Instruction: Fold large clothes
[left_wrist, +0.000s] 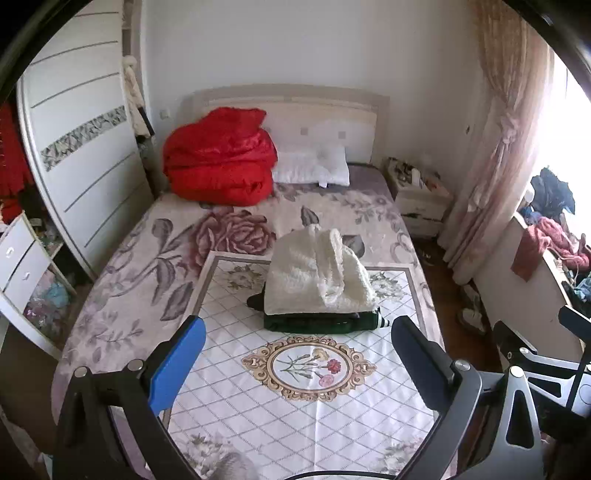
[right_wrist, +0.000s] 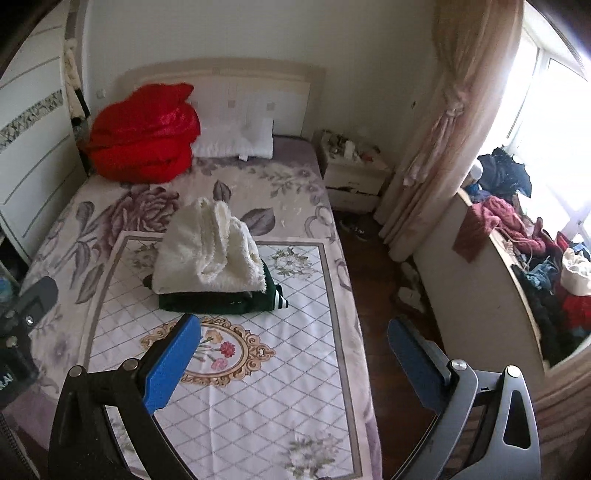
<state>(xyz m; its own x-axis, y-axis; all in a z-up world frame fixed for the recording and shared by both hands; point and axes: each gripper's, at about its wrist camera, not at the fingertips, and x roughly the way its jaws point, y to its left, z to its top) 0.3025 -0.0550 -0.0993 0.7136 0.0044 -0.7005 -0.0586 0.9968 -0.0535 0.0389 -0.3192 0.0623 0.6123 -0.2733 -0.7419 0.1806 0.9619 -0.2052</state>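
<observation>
Two folded garments stacked on bed, beyond both spread, empty grippers

Two folded garments sit stacked on the bed: one cream fleece garment on top and one dark green garment beneath it. One patterned cloth is spread under the stack. One red quilt and one white pillow lie at the headboard. There is one nightstand, one tied curtain, and two grippers, the left gripper and the right gripper, each with two fingers spread apart.
</observation>
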